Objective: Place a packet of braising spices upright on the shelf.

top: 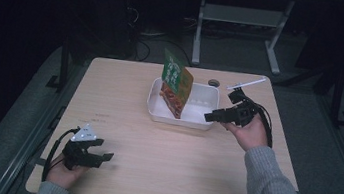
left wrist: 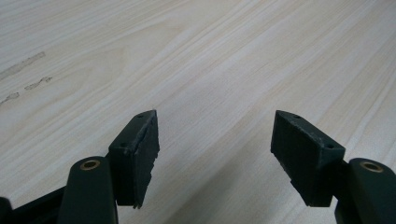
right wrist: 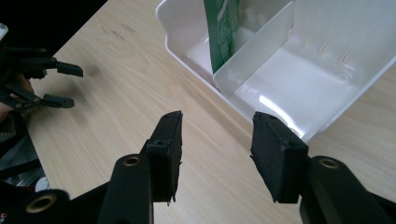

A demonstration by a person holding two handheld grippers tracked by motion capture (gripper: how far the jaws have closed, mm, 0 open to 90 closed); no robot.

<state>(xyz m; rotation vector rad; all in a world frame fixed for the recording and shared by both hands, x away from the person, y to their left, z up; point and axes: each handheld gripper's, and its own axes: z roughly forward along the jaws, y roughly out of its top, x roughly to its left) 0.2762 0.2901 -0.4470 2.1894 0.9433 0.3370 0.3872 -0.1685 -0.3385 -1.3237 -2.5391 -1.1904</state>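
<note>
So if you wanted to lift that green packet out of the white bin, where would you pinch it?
Probably the packet's top edge, coming from above. It stands upright in the white bin, leaning on the divider, so only its upper part clears the walls.

Dim lab or test room, lone pale wooden table, cables on floor, white desk frame behind

At the lower left of the high view, the left hand holds the left tongs low, jaws spread wide and empty. At right of centre, the grey-sleeved right forearm reaches up-frame; the right tongs point leftward, jaws parted, gripping nothing
</note>
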